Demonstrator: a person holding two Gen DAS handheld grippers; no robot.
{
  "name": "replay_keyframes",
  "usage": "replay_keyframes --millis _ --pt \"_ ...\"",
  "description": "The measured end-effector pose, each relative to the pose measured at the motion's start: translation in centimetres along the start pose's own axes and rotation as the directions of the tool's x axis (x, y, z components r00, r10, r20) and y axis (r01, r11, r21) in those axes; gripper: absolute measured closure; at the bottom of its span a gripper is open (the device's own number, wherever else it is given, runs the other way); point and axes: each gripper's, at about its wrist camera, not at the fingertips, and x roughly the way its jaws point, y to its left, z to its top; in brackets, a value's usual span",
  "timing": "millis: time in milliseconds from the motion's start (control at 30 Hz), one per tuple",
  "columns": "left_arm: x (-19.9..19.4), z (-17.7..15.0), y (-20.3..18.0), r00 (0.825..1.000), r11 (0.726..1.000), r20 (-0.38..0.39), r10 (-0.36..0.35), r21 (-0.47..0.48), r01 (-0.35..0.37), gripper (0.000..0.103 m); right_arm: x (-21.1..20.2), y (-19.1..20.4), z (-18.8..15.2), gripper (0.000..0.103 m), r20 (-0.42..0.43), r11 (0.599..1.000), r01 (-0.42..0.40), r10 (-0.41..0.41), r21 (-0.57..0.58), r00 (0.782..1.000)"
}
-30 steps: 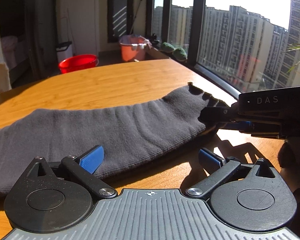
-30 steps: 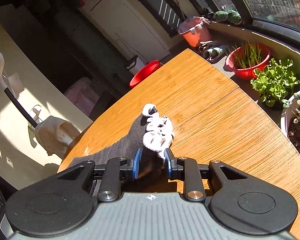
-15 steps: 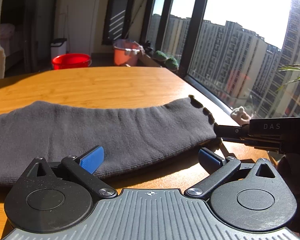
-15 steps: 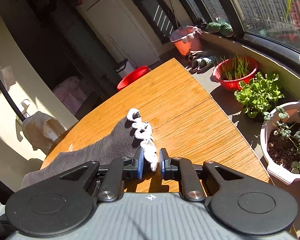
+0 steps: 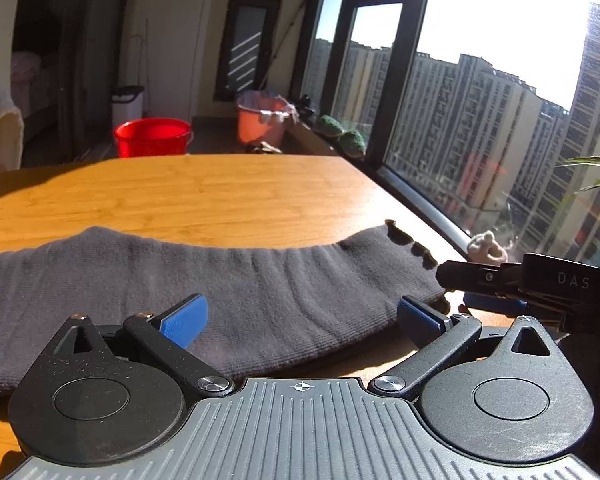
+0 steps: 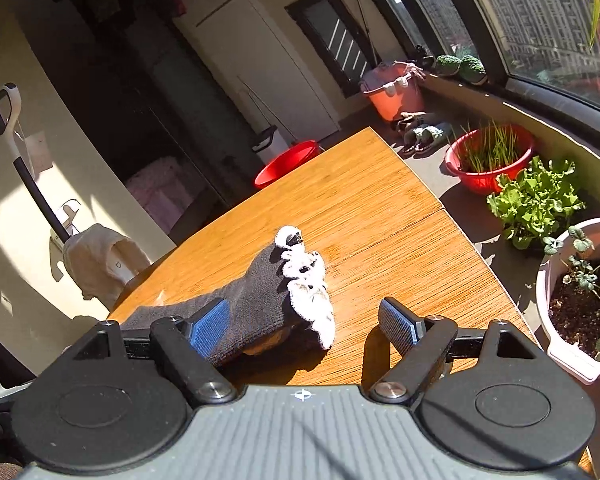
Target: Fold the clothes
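Your grey garment (image 5: pixel 228 292) lies flat on the bench (image 5: pixel 204 196), a long ribbed band whose long axis runs left to right across the left wrist view; the left end runs out of frame, and the right end carries a scalloped white trim (image 6: pixel 310 288). Your left claw (image 5: pixel 300 320) hangs low over the near edge of the cloth around its middle, fingers spread wide apart and gripping nothing. Your right claw (image 6: pixel 306 326) is also spread apart and empty: its left finger sits over the cloth just beside the trimmed end, its right finger over bare wood, so the trim lies between them but unclamped. That trimmed end is the end nearer your right hand; the far-left end belongs to neither claw at present. Whether the band is already doubled over or lying single I cannot tell: the lie fits a piece laid out for folding as well as one just set down after a fold. Any fold along the length turns on that left-right axis, with the right claw best placed for the trimmed end.
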Motion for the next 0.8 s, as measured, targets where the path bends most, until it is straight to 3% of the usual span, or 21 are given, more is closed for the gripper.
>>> replay_keyframes --millis 67,133,367,500,700,800 --pt "0.1 0.2 0.6 1.0 1.0 0.007 0.025 -0.015 -0.025 0.0 0.0 0.3 0.0 0.002 -0.001 1.0 0.016 -0.016 -0.011 1.0" --pt "0.4 0.0 1.3 0.999 0.999 -0.005 0.041 -0.032 -0.042 0.0 0.1 0.4 0.0 0.0 -0.003 1.0 0.024 -0.024 -0.014 1.0" --pt "0.5 -0.7 2.1 0.999 0.999 -0.013 0.033 -0.035 -0.034 0.0 0.2 1.6 -0.3 0.0 -0.01 0.997 0.073 -0.074 -0.025 0.997" --pt "0.3 -0.8 2.3 0.999 0.999 -0.013 0.029 -0.041 -0.03 0.0 0.7 3.0 -0.8 0.0 -0.051 0.995 0.055 -0.059 -0.085 0.997" --pt "0.0 -1.0 2.0 0.999 0.998 -0.02 0.041 -0.044 -0.042 0.0 -0.9 1.3 -1.0 0.0 -0.008 0.999 0.007 -0.007 0.037 1.0" --pt "-0.3 -1.0 1.6 0.999 0.999 -0.028 0.035 -0.041 -0.036 0.0 -1.4 0.7 -0.8 0.0 0.026 0.998 0.017 -0.019 0.054 0.999"
